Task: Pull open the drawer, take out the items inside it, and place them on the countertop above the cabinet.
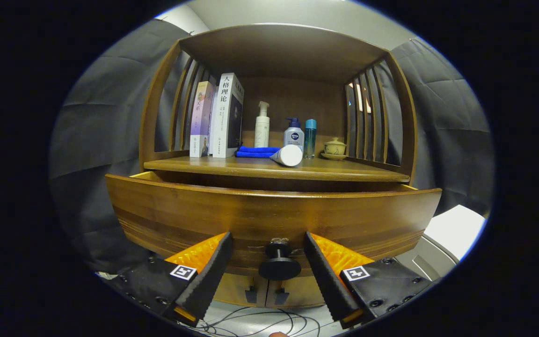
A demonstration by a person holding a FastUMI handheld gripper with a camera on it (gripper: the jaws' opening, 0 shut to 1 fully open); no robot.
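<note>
Fingers (213, 267) spread wide, flanking drawer knob (279, 262), gripping nothing. Drawer (274, 217) pulled partly open; contents hidden, perhaps none removed yet.

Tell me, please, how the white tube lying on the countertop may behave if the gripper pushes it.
The white tube lies on its side with its round cap facing forward, so it would probably roll. It touches the folded blue cloth, which may stop it that way. It looks light. The gripper is open around the drawer knob.
</note>
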